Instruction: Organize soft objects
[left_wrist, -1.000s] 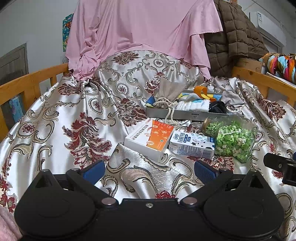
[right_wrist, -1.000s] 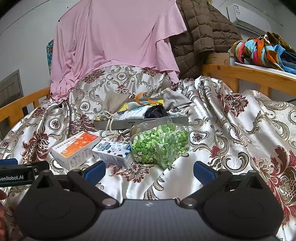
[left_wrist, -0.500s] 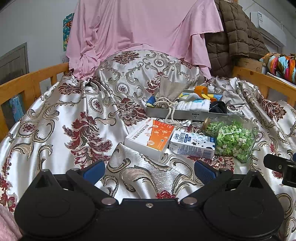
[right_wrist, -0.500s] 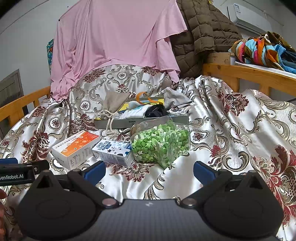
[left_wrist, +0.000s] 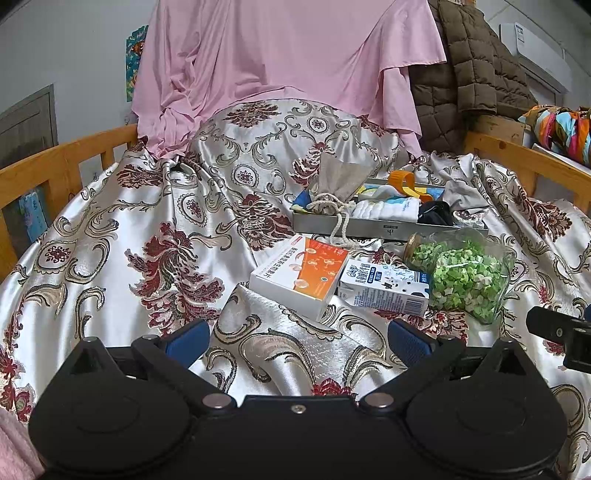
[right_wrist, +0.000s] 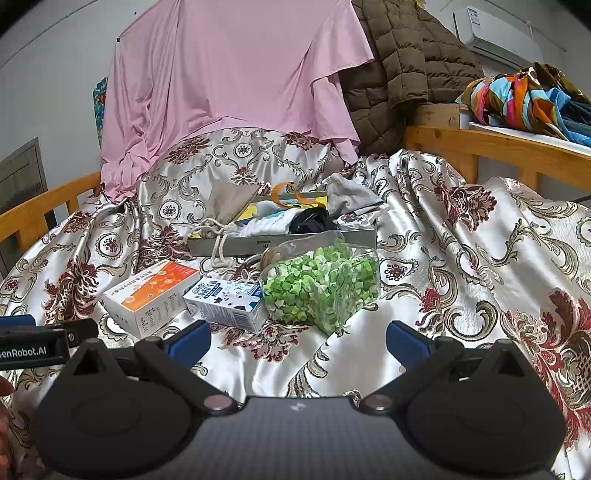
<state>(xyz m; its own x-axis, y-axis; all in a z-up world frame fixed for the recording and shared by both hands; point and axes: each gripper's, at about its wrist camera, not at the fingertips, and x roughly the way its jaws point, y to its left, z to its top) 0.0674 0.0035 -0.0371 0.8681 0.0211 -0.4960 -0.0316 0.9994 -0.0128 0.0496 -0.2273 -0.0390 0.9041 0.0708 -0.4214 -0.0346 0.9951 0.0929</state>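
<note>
While both tongs gape, drawstring pouch well beyond them.

A bed with a wooden rail is covered by a shiny silver bedspread patterned in dark red flowers. At its far edge a pink sheet hangs before a grey wall, beside a brown quilted coat. An air conditioner is mounted high at the far right corner.

"GenRobot.AI" on left claw body; box, carton print unreadable.
</note>
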